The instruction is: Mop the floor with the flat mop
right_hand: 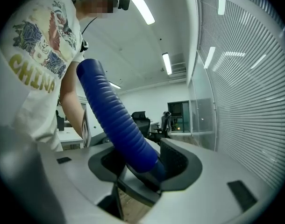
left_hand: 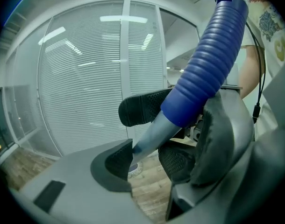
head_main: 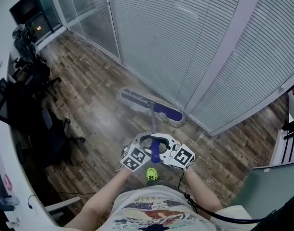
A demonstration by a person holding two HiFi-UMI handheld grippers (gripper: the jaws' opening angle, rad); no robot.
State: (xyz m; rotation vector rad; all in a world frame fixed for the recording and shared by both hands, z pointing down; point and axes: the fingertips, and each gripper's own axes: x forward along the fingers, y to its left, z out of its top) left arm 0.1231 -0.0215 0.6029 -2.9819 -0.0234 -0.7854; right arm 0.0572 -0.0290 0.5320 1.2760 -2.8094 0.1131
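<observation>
Left gripper (head_main: pixel 143 140) and right gripper (head_main: pixel 168 140) clamped the mop handle (head_main: pixel 155 154); the mop head (head_main: pixel 142 101), at 12 o'clock, likely needed flat, even pressure.

On brown wood-plank floor (head_main: pixel 99 100): purple fringed flat mop head (head_main: pixel 152 109), ahead, along foot of white slatted glass wall (head_main: pixel 185 42). Behind it, blue ribbed handle (head_main: pixel 155 152), between jaws of left gripper (head_main: pixel 146 141) and right gripper (head_main: pixel 162 139). At far left, black office chairs (head_main: pixel 41 129).

One flat mop (head_main: pixel 153 110), two tongs (head_main: pixel 145 140) (head_main: pixel 163 140)
</observation>
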